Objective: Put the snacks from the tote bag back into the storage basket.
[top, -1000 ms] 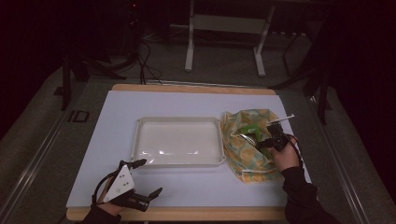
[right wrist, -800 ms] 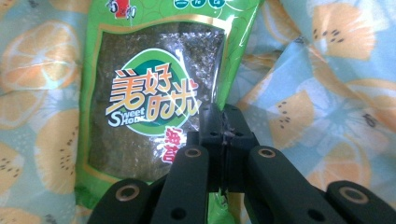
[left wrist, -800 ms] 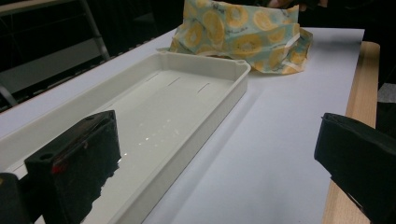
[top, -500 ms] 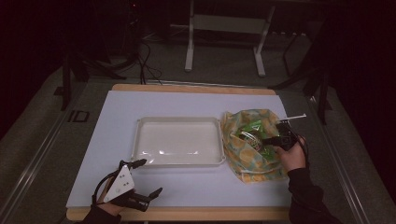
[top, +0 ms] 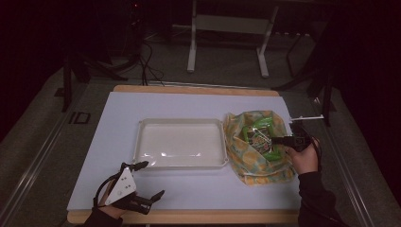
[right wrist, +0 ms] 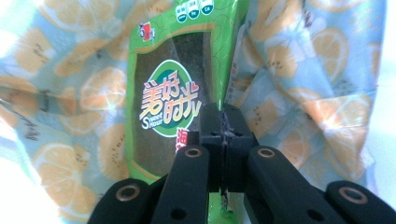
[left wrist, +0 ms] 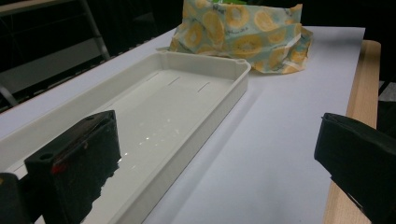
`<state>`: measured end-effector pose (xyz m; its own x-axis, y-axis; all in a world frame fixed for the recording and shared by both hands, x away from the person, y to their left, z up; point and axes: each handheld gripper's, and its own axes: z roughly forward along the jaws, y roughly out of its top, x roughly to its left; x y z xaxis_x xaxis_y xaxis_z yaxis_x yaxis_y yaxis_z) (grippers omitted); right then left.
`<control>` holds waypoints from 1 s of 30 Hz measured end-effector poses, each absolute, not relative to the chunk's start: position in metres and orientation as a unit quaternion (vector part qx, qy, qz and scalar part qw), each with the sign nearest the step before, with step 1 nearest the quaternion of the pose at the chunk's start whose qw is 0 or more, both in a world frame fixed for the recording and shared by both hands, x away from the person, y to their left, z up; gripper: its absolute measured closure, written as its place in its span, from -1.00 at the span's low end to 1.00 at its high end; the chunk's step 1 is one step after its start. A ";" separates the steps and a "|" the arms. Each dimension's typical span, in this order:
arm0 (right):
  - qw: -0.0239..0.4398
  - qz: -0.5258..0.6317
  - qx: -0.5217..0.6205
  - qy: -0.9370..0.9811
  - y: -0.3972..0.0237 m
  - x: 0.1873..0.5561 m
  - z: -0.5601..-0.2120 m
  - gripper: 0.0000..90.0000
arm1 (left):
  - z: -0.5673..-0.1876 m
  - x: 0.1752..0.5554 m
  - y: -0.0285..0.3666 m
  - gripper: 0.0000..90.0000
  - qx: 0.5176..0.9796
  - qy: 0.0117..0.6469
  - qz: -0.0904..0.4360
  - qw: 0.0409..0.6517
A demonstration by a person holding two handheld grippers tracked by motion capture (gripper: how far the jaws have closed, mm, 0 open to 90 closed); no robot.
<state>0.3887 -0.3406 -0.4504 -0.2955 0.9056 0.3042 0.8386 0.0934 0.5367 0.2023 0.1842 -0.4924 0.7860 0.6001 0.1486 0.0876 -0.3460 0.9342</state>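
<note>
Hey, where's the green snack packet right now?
In the high view the green snack packet sits in the open fruit-print bag at the table's right, beside the white tray, pinched by the right gripper.

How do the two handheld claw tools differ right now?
The left gripper has its jaws spread wide with nothing between them, while the right gripper has its jaws pressed together on the edge of the green snack packet. The left gripper sits at the table's near edge beside the white tray; the right gripper reaches into the citrus-print bag. Both are black, two-jawed and held in a hand.
</note>
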 end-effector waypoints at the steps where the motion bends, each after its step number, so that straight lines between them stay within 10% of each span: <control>1: 0.055 0.324 0.590 0.737 -0.341 0.388 -0.448 0.98 | -0.492 0.202 0.184 -0.98 0.783 0.220 0.243 0.528; 30: 0.072 0.375 0.614 0.691 -0.387 0.363 -0.416 0.98 | -0.492 0.202 0.184 -0.98 0.784 0.216 0.243 0.528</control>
<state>0.3628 -0.3871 -0.4155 -0.2361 0.9024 0.3604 0.7942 -0.0345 0.6066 0.2018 0.1837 -0.4923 0.7880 0.5964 0.1529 0.0820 -0.3478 0.9340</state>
